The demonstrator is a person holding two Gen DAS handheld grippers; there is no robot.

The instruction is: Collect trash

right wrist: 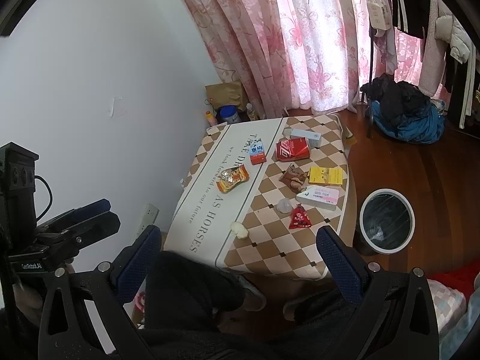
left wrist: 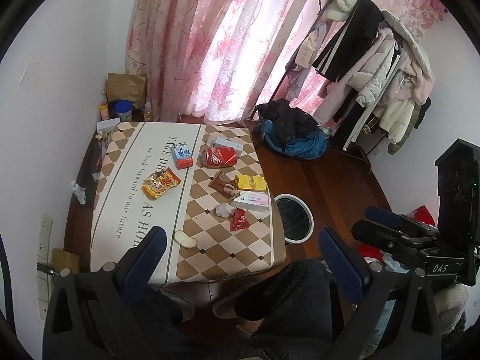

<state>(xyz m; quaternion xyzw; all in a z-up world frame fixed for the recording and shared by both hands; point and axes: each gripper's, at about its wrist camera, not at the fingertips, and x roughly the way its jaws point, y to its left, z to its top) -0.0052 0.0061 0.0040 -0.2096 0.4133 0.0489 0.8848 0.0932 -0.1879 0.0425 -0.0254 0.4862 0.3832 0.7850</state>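
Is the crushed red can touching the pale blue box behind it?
Cannot tell. In both wrist views the red can overlaps the pale blue box with no tablecloth visible between them, but that could be overlap, not contact.

Pink curtains (left wrist: 228,39); laden clothes rack (left wrist: 381,69)

Bin (right wrist: 387,221) stands right of table (right wrist: 270,249).

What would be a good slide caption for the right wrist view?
Open right tongs held back from a table strewn with trash, bin waiting on the floor beside it.
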